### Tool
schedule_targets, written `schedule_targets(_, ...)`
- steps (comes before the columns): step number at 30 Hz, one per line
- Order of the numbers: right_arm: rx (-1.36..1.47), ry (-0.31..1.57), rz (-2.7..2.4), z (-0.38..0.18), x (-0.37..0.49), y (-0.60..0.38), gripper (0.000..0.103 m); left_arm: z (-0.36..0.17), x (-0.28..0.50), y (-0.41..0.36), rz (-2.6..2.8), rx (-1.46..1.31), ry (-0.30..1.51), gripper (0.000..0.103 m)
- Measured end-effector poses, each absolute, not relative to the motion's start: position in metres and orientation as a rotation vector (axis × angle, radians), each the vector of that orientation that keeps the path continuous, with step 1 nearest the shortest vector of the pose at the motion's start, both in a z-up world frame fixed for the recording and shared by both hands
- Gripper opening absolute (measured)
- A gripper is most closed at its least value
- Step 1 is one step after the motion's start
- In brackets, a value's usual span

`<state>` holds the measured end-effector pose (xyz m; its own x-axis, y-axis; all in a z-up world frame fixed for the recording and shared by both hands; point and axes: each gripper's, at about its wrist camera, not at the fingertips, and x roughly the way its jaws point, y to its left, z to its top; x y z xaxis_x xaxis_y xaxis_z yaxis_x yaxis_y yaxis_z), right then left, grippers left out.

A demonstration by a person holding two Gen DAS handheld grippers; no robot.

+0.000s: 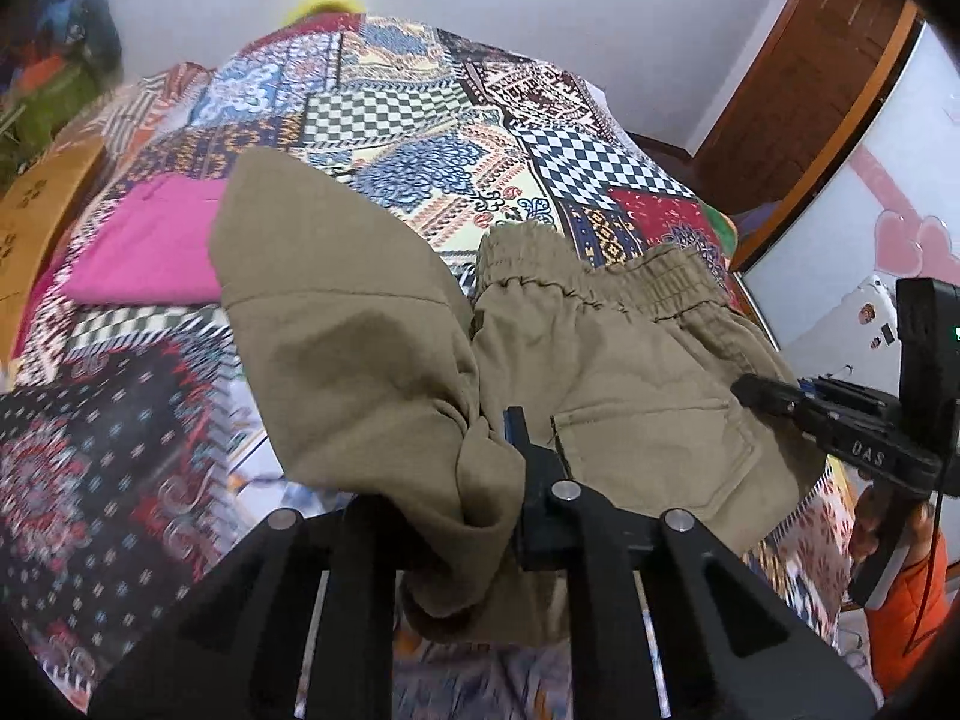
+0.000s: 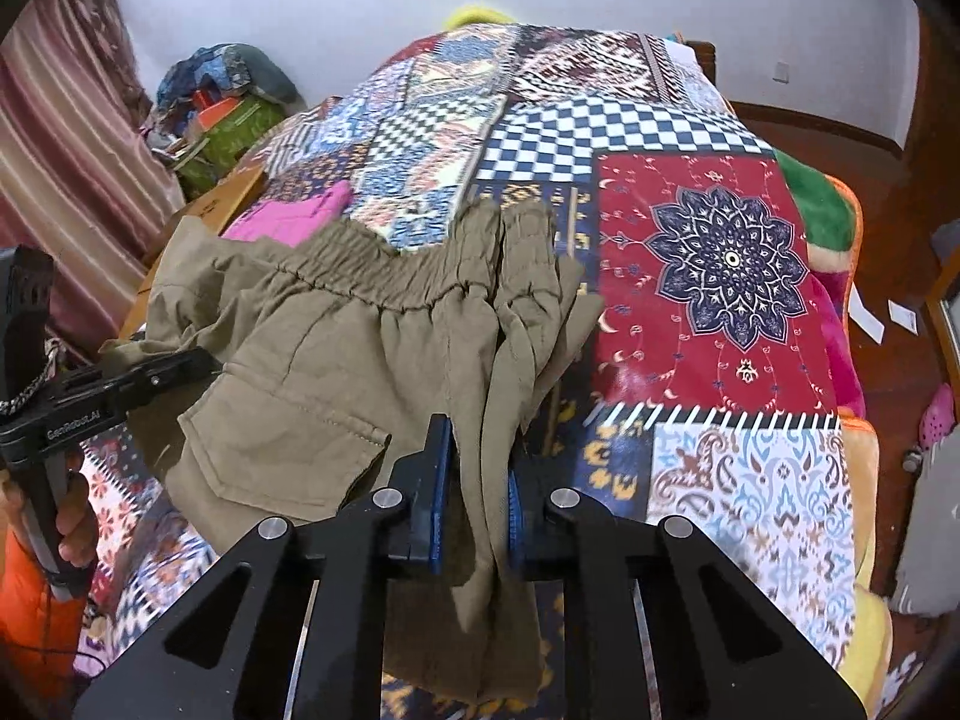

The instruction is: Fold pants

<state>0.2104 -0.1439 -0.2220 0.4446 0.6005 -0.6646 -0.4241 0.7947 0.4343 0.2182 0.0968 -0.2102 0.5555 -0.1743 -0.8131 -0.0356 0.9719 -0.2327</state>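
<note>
Khaki pants (image 1: 630, 360) with an elastic waistband (image 1: 600, 282) hang lifted over a patchwork bedspread (image 1: 420, 120). My left gripper (image 1: 492, 450) is shut on a bunched fold of the cloth, which hides its left finger. In the left wrist view my right gripper (image 1: 780, 396) grips the pants' right edge. In the right wrist view the pants (image 2: 336, 360) drape down, back pocket (image 2: 282, 444) showing. My right gripper (image 2: 477, 480) is shut on a gathered strip of cloth between its blue pads (image 2: 441, 480). My left gripper (image 2: 180, 366) holds the far left edge.
A folded pink garment (image 1: 150, 246) lies on the bedspread (image 2: 720, 468) behind the pants. A cardboard box (image 1: 36, 222), a pile of bags (image 2: 228, 102) and a curtain (image 2: 60, 150) stand to the left. A wooden door (image 1: 810, 60) is at right. A hand (image 2: 72, 516) grips the left handle.
</note>
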Motion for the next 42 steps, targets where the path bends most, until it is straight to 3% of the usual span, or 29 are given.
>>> schedule_targets(3,0.221,0.926,0.670,-0.222,0.198,-0.138,0.016,-0.209,0.190,0.109,-0.070,-0.255,0.985,0.014)
schedule_targets(7,0.207,0.958,0.675,-0.229,0.187,-0.125,0.037,-0.220,0.161,0.124,-0.057,-0.302,1.018,0.014)
schedule_targets(12,0.189,1.018,0.657,-0.244,0.192,-0.113,0.053,-0.228,0.155,0.124,-0.054,-0.316,1.021,0.015)
schedule_targets(16,0.242,1.084,0.669,-0.264,0.207,-0.118,0.077,-0.236,0.158,0.123,-0.045,-0.300,1.033,0.019)
schedule_targets(24,0.241,1.106,0.700,-0.266,0.211,-0.123,0.081,-0.243,0.159,0.128,-0.053,-0.323,1.039,0.024)
schedule_targets(26,0.248,1.102,0.700,-0.267,0.209,-0.119,0.078,-0.243,0.160,0.126,-0.043,-0.310,1.038,0.024)
schedule_targets(27,0.254,1.097,0.705,-0.266,0.210,-0.117,0.072,-0.243,0.161,0.126,-0.038,-0.307,1.038,0.024)
schedule_targets(31,0.266,1.065,0.742,-0.254,0.212,-0.104,0.036,-0.237,0.164,0.122,-0.016,-0.278,1.026,0.021)
schedule_targets(37,0.264,1.022,0.731,-0.233,0.218,-0.092,0.019,-0.211,0.168,0.116,0.006,-0.194,0.957,0.013)
schedule_targets(42,0.244,0.962,0.743,-0.209,0.219,-0.090,0.013,-0.187,0.177,0.113,-0.001,-0.151,0.902,0.011)
